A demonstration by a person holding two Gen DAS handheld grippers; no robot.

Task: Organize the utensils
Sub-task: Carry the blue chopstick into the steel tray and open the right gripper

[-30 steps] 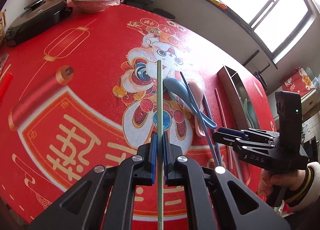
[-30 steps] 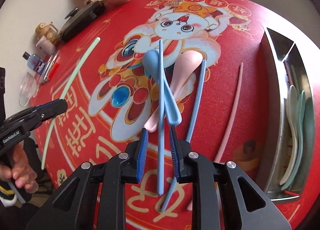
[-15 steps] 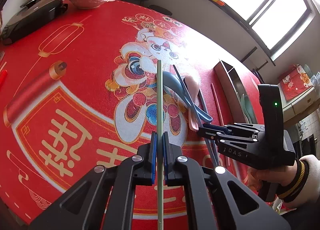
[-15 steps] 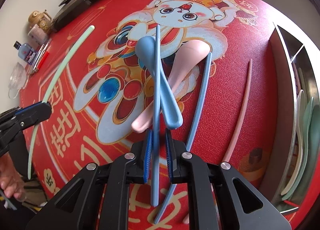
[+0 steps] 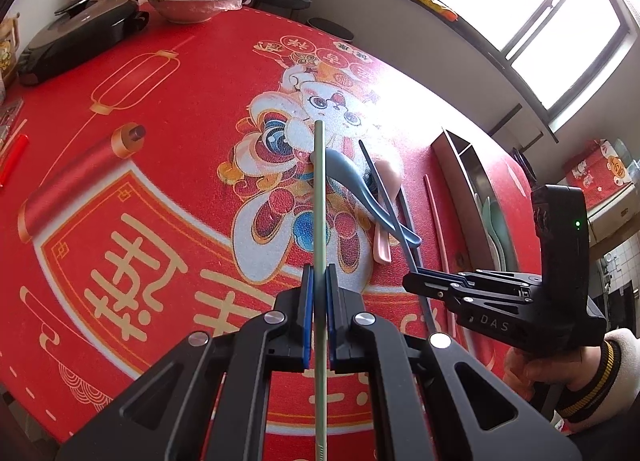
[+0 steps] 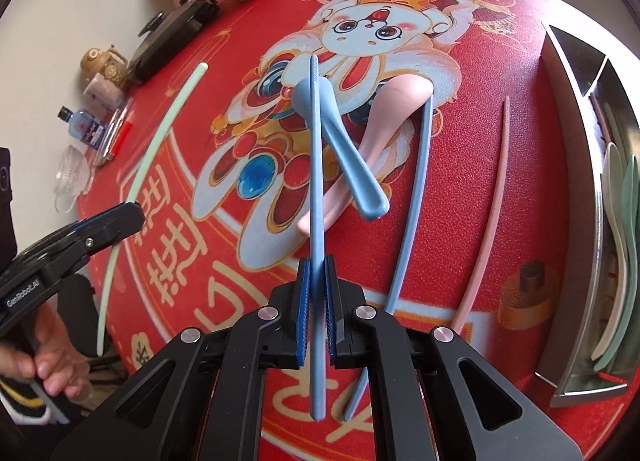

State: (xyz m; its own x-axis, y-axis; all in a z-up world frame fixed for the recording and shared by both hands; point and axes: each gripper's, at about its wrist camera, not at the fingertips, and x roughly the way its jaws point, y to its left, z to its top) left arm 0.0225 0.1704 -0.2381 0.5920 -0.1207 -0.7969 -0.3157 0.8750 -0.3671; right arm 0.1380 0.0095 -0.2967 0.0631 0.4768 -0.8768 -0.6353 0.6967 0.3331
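Closed now on the blue chopstick (image 6: 316, 197), where a second ago they stood apart around it, my right gripper's (image 6: 316, 293) pads pinch it above the red mat (image 6: 460, 221), over the blue spoon (image 6: 340, 149) and pink spoon (image 6: 384, 133); a second blue chopstick (image 6: 416, 197), pink chopstick (image 6: 488, 213) and steel tray (image 6: 572, 109) lie right. From the left wrist, my left gripper (image 5: 318, 313) grips the green chopstick (image 5: 319, 197), pointing far across the mat; the right gripper (image 5: 416, 283) sits right.
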